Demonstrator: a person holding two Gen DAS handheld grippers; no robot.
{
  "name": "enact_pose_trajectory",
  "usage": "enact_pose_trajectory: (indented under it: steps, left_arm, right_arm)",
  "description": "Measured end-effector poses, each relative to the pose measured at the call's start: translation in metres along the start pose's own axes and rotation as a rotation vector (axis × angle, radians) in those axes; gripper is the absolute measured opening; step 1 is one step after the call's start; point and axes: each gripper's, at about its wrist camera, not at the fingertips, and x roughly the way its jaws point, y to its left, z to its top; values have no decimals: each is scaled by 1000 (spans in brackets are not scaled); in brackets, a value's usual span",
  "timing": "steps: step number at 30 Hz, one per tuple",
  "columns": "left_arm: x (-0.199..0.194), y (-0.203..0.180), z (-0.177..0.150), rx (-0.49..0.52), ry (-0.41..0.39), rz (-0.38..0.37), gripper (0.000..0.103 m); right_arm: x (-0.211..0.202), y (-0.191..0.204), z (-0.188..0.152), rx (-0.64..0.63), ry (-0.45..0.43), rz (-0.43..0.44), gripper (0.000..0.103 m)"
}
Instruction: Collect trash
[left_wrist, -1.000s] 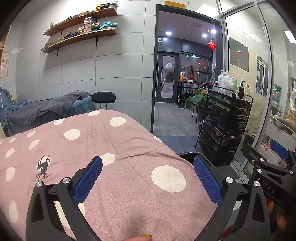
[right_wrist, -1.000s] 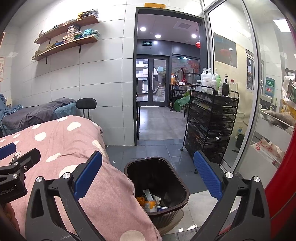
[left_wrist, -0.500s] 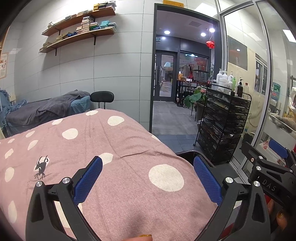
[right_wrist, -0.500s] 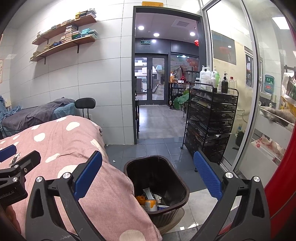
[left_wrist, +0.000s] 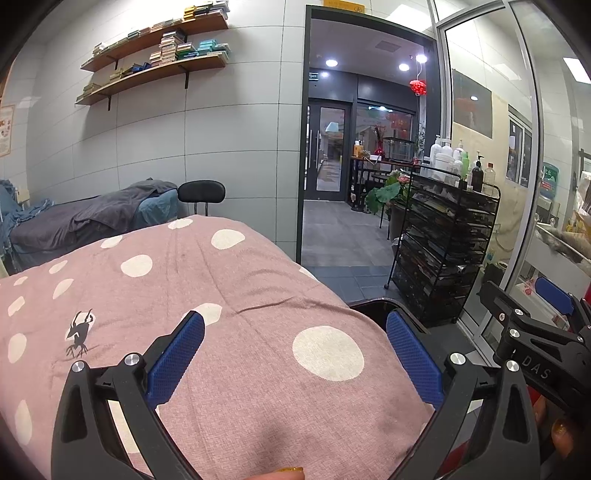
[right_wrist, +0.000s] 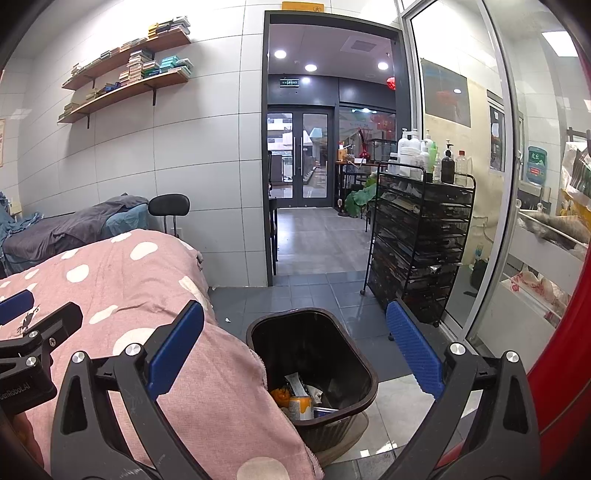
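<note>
My left gripper gapes wide over the pink bedspread; my right gripper gapes wide, holding nothing, above the black bin holding trash.

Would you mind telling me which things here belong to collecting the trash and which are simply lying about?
Part of the job:
- black bin beside the bed
- wrappers and can inside it
- left gripper and right gripper, both open and empty

Just lying about:
- pink spotted blanket
- black wire rack with bottles
- wall shelves
- black stool
</note>
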Motion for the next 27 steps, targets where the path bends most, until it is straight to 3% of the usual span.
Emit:
enact_pose_trajectory:
  steps: [27]
  left_arm:
    - [1,0,0,1,3,-4,97]
  right_arm:
    - [2,1,-2,3,3,-3,98]
